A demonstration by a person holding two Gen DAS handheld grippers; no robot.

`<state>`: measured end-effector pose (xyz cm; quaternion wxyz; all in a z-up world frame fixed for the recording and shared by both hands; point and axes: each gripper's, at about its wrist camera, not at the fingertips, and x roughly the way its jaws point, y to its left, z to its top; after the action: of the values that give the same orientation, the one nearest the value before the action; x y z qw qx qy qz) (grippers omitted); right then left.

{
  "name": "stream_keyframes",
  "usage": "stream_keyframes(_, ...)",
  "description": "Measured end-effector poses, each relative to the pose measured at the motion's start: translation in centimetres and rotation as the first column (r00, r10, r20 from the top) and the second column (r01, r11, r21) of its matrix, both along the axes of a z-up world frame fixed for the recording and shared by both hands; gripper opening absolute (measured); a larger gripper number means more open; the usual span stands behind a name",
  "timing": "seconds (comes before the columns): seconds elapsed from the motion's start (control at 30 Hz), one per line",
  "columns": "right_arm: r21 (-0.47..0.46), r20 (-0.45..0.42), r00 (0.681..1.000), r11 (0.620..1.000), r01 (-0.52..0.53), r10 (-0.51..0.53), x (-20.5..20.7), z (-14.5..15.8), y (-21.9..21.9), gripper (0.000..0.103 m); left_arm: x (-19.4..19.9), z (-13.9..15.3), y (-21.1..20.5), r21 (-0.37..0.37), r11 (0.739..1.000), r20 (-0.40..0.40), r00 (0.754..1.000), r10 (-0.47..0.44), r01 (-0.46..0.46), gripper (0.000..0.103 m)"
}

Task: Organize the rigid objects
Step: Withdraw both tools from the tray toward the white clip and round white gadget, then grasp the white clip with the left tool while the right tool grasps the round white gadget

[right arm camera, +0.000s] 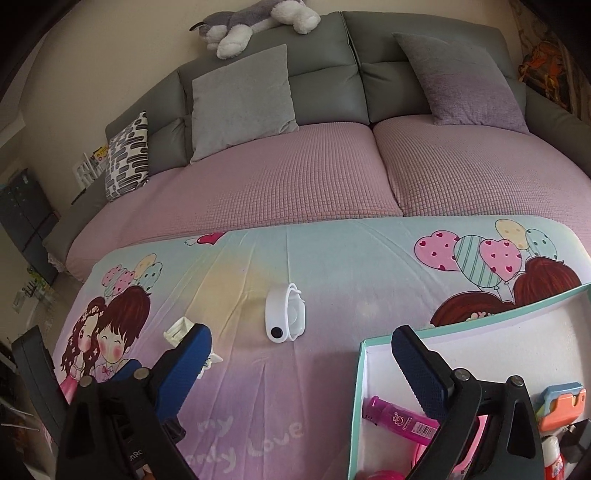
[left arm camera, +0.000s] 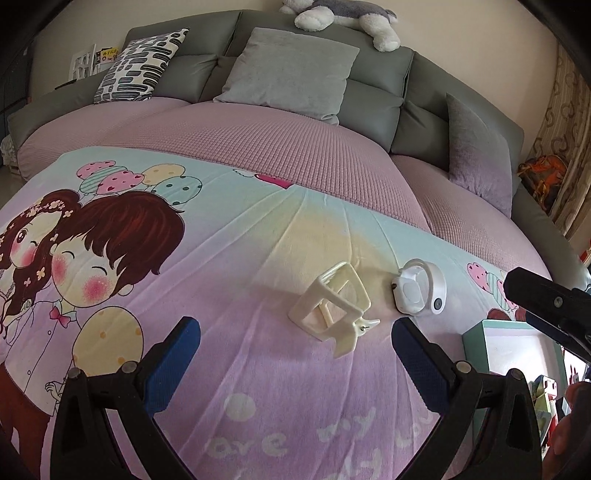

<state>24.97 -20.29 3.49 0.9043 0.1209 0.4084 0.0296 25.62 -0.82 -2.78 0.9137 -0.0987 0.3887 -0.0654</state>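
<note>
Left wrist view: our left hand-held gripper (left arm camera: 295,332) hangs w/ jaws wide apart, nothing between the blue pads, aimed down at a cream plastic clip (left arm camera: 334,312) lying on the cartoon-print sheet (left arm camera: 221,258). Just beside it, to the right & not touching, sits a white round gadget (left arm camera: 419,291) w/ a loop band. Far right edge shows the mint-rimmed box (left arm camera: 476,332) & the tip of the other hand-held gripper above it.

Right wrist view: our right hand-held gripper (right arm camera: 301,345) also stands spread, empty; no earlier shot to compare. Its left finger covers part of the clip, its right finger hangs over the box (right arm camera: 360,369), which holds a pink tube (right arm camera: 399,417), an orange-and-blue item (right arm camera: 563,400) & other bits we can't make out. White gadget lies between the fingers, farther up the sheet. Behind: pink sofa cover (right arm camera: 258,177), grey cushions, plush dog (right arm camera: 255,22) on the backrest.
</note>
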Motion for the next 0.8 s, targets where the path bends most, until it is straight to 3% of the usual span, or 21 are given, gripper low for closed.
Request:
stream_keyframes(0.2, -0.013, -0.055, 0.997, 0.998, -0.059, 0.058, 2.4, -1.1, 0.9, 0.088, 0.7, -0.3, -0.3, 0.006, 1.000, 0.005, 1.000, -0.001, 0.001, 0.102)
stream_keyframes(0.33, -0.030, -0.083, 0.994, 0.996, -0.079, 0.077, 3.5, -2.1, 1.8, 0.087, 1.1, -0.3, -0.3, 0.013, 1.000, 0.017, 1.000, 0.006, -0.006, 0.101)
stream_keyframes(0.57, -0.070, -0.118, 0.989, 0.993, -0.098, 0.089, 4.8, -3.4, 2.7, 0.079, 1.6, -0.8, -0.4, 0.022, 1.000, 0.020, 1.000, 0.004, -0.005, 0.090)
stream_keyframes(0.67, -0.078, -0.126, 0.988, 0.992, -0.100, 0.090, 5.0, -3.7, 2.8, 0.068, 1.7, -0.7, -0.5, 0.020, 1.000, 0.030, 1.000, 0.006, -0.006, 0.088)
stream_keyframes(0.73, -0.075, -0.127, 0.988, 0.993, -0.095, 0.085, 5.1, -3.9, 2.9, 0.068, 1.8, -0.8, -0.5, 0.018, 1.000, 0.031, 1.000, 0.006, -0.007, 0.088)
stream_keyframes(0.8, -0.062, -0.129, 0.988, 0.994, -0.091, 0.083, 5.2, -4.0, 2.9, 0.056, 1.9, -0.9, -0.5, 0.009, 1.000, 0.036, 0.999, 0.002, -0.002, 0.088)
